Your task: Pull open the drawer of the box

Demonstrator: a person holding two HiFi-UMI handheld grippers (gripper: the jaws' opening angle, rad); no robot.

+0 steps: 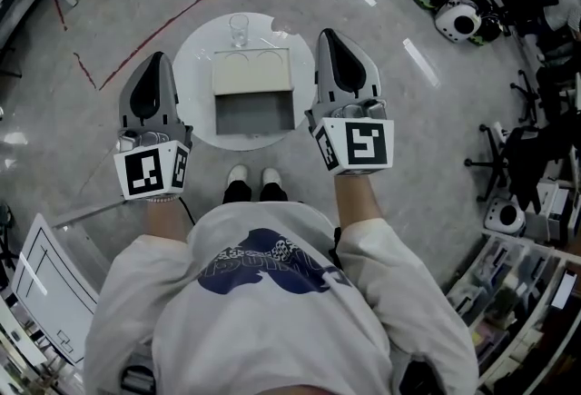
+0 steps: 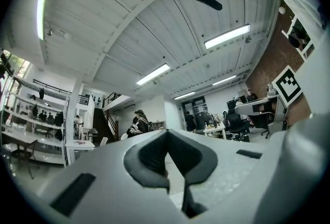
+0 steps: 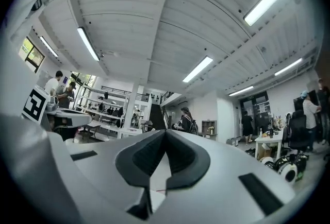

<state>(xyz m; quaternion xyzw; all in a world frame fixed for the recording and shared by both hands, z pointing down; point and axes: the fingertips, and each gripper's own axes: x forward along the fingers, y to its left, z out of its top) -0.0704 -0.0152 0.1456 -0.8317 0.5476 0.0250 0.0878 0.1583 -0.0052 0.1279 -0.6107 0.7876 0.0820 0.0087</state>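
Note:
A beige box (image 1: 252,72) sits on a small round white table (image 1: 195,57) in the head view. Its drawer (image 1: 254,113) stands pulled out toward the person, showing a grey, bare inside. My left gripper (image 1: 156,59) is held up to the left of the table, shut and holding nothing. To the right of the box my right gripper (image 1: 327,35) is also shut and holds nothing. Neither touches the box. Both gripper views look up at the ceiling; the left gripper (image 2: 166,133) and right gripper (image 3: 165,133) have their jaws together, and no box shows there.
A clear glass (image 1: 239,28) stands on the table behind the box. The person's white shoes (image 1: 254,176) are at the table's near edge. Round robot parts (image 1: 452,17) and an office chair (image 1: 513,153) crowd the right. Red tape lines (image 1: 159,34) cross the floor at the left.

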